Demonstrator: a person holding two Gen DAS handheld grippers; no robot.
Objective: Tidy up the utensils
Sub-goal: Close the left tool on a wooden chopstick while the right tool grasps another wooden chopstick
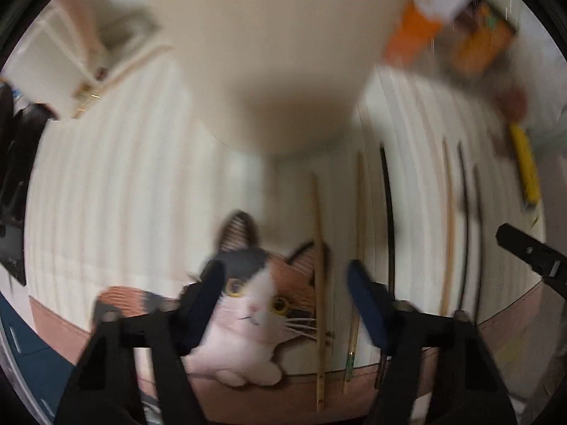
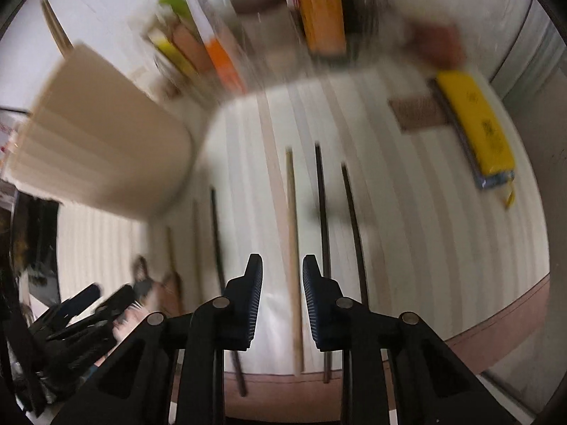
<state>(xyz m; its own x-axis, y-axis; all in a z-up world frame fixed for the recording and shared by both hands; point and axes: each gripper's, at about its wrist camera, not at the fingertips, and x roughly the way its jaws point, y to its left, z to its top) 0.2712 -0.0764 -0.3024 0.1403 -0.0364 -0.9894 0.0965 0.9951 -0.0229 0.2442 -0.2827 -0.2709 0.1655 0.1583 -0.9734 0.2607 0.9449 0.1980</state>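
Several chopsticks lie side by side on a pale striped mat, all running away from the cameras. In the right wrist view a light wooden chopstick (image 2: 294,265) lies directly between the two fingers of the right gripper (image 2: 282,304). The jaws stand narrow, with a small gap on each side of the stick, so the pads do not press it. Just to its right lie two thin dark chopsticks (image 2: 321,219), and another dark one (image 2: 217,233) lies to its left.

In the left wrist view the left gripper (image 1: 285,304) stands about half open, with nothing clamped. A bamboo chopstick (image 1: 320,283) lies between its fingers, nearer the right one, and a second bamboo chopstick (image 1: 356,283) lies beside that finger.

The sticks are slim, straight and round; the pale ones look like bare wood, the dark ones smooth.

The mat (image 1: 106,194) is cream with soft stripes and a printed calico cat (image 1: 255,294). A tall beige cup (image 2: 102,141) stands at the mat's left. A yellow packet (image 2: 475,127) lies at far right. Blurred books (image 2: 212,53) stand behind.
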